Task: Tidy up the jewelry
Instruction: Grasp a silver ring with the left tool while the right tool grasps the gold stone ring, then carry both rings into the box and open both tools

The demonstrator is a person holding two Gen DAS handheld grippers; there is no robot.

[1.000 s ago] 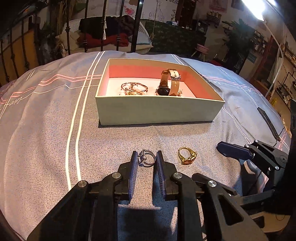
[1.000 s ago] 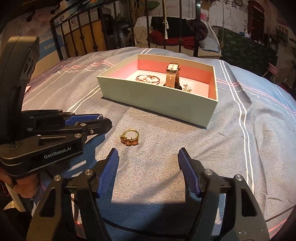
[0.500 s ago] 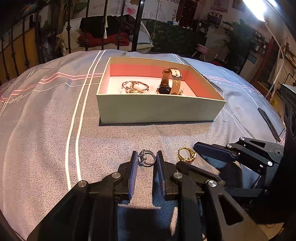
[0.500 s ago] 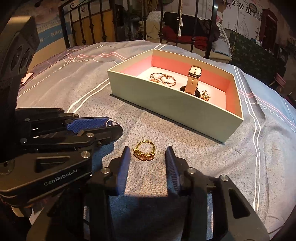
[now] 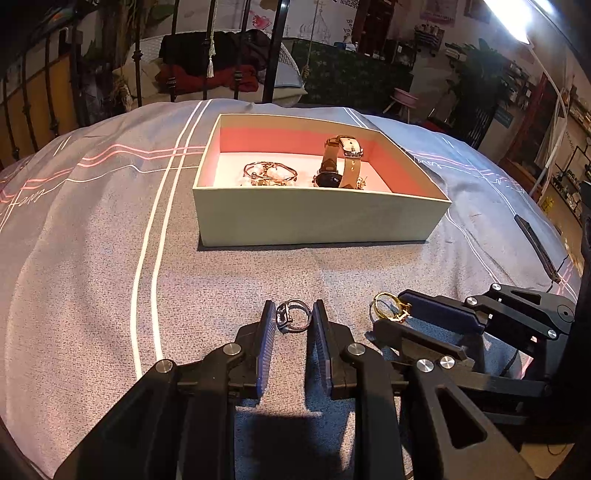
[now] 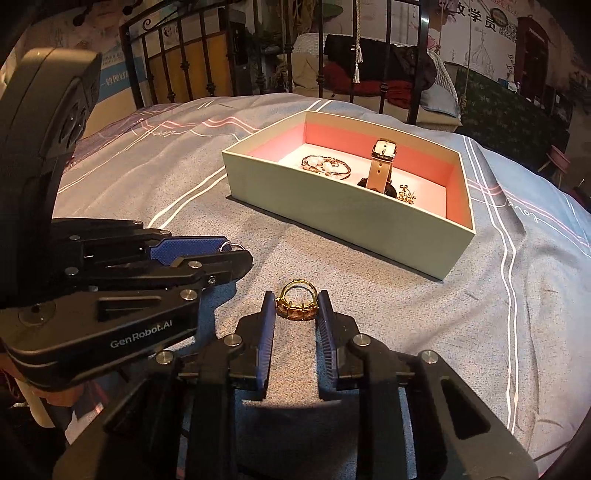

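White lettering "GenRobot.AI" stands on the black body of the left gripper (image 6: 236, 254), right wrist view; Chinese characters "学员" on a wall poster (image 6: 476, 16) at the top edge.

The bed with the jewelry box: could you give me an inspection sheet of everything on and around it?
Surface: grey striped bedspread.
Job's things: silver ring and gold ring on the bedspread; open box holds a bracelet, a watch and a small gold piece.
Clutter: dark flat strip on the bedspread.
Grippers: left gripper shut on the silver ring; right gripper, its jaws just closing, shut on the gold ring.
Cables: nothing seen.
Surroundings: iron bed rails, clothes, shelves.
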